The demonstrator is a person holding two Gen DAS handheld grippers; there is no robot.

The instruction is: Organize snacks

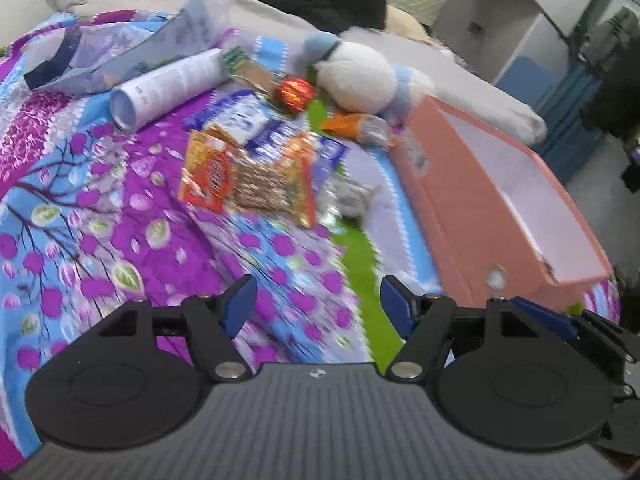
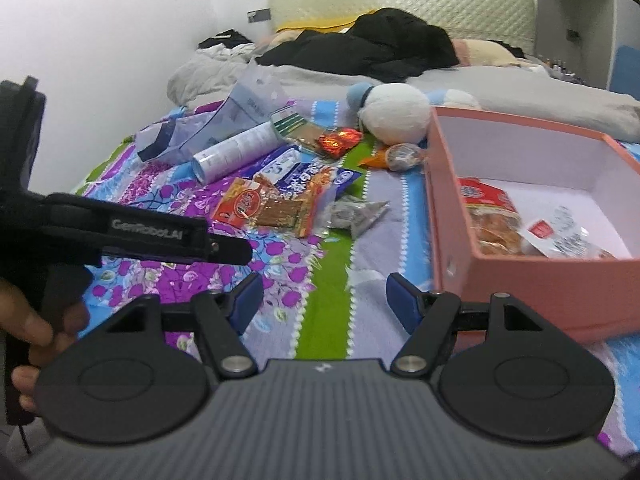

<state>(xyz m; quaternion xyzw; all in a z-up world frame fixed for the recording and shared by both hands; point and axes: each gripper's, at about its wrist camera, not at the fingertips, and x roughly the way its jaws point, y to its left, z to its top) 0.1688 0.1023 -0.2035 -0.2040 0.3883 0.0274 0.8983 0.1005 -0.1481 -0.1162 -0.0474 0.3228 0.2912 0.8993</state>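
Note:
Several snack packets lie loose on the flowered bedspread: an orange packet (image 1: 248, 176) (image 2: 264, 208), blue packets (image 1: 280, 132) (image 2: 316, 178), a silver packet (image 1: 348, 196) (image 2: 356, 212), a red foil one (image 1: 294, 92) (image 2: 338, 140) and a white tube (image 1: 168, 88) (image 2: 236, 152). The pink box (image 1: 440, 208) (image 2: 520, 280) on the right holds a red packet (image 2: 488, 212) and a white packet (image 2: 560, 236). My left gripper (image 1: 318, 306) hangs open over the bedspread, short of the pile. My right gripper (image 2: 324, 298) is open beside the box's near corner. Both are empty.
A white and blue plush toy (image 1: 356, 76) (image 2: 396, 112) lies behind the snacks. A clear plastic bag (image 2: 240, 116) lies at the far left. Black clothing (image 2: 380, 44) and grey bedding (image 2: 540, 96) fill the head of the bed. A hand (image 2: 24, 328) holds the left gripper's handle.

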